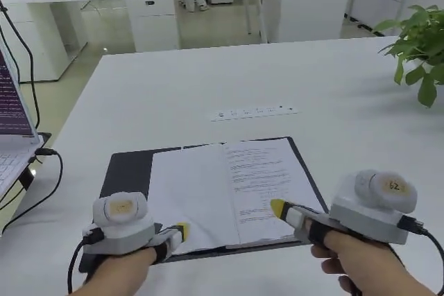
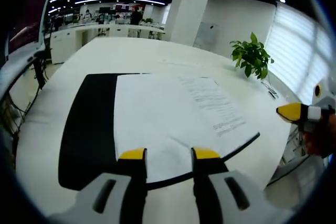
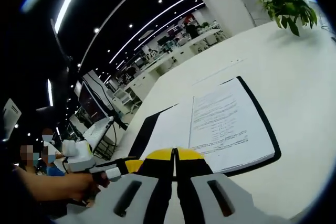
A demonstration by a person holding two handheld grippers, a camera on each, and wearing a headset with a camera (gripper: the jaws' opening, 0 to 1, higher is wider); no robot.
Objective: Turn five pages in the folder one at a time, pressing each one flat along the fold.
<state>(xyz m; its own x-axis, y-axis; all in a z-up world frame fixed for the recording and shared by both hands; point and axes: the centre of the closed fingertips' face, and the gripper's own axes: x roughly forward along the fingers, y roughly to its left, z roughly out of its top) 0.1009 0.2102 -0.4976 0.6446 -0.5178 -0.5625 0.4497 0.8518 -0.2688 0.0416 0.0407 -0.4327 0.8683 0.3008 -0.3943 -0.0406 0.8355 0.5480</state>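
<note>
Folder [image 1: 125,171] is lying open on the white table [image 1: 208,74] right in front of the person, with black cover showing down the left side, a blank-looking sheet [image 1: 187,192] on the left half and a printed page [image 1: 267,171] on the right. Left gripper [image 1: 182,230] sits at the near edge of the blank sheet, its yellow tips a narrow gap apart with nothing between them. Can't tell whether they actually touch the paper or just hang over it. Right gripper [image 1: 277,207] has its tips pinched together on nothing, pointing in over the lower part of the printed page. My read is that this is the bit between pages: either flattening the left sheet or lining up to grab the next one. If it were me, I'd take the right tips out to the near outer corner of the printed page, lift just the top sheet (easy to catch two here, so go shallow), and swing it over the fold [image 1: 224,185] in a loose arc instead of dragging it. Meanwhile I'd keep the left gripper low on the left stack so nothing flips back. Then I'd run closed tips along the crease from the near end to the far end with light pressure, since thin paper will wrinkle if you jab it.
</note>
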